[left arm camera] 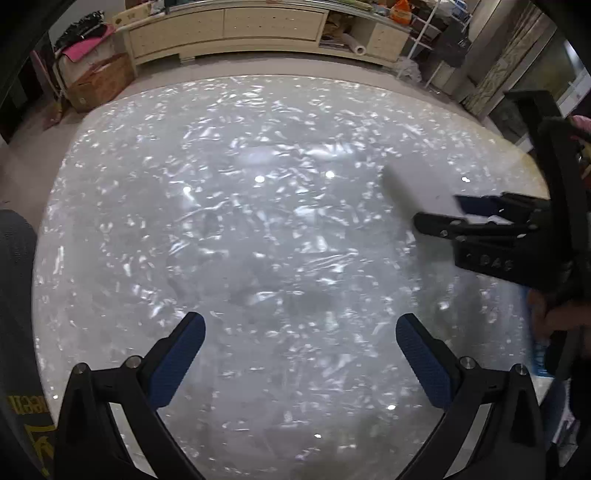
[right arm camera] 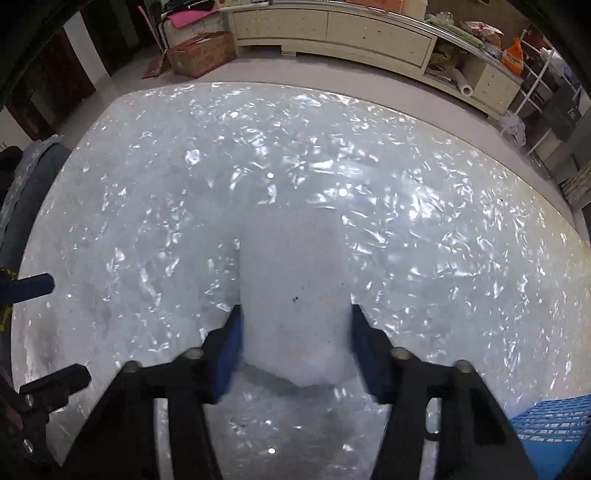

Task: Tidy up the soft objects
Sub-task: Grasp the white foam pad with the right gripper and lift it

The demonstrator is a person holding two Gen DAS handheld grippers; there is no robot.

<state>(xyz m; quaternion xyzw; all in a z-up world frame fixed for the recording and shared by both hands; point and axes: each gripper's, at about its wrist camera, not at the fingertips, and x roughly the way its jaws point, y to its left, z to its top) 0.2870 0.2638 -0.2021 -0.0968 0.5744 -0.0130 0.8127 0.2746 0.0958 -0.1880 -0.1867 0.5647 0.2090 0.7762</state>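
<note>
Light: dim room, cool overhead spots.
Glare: shiny table (left arm camera: pixel 258 221) was full of speckled reflections.
Blur: white foam block (right arm camera: pixel 295 280) looked smeared.
Edges: heavy fisheye bending, dark corners.

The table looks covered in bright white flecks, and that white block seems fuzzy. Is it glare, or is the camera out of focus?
Left wrist view: the flecks on the table are glare, with round lamp reflections; the right claw and block are blurred. Right wrist view: same glare; the block is soft-edged in the claw, while the cabinet bows with fisheye distortion.
</note>
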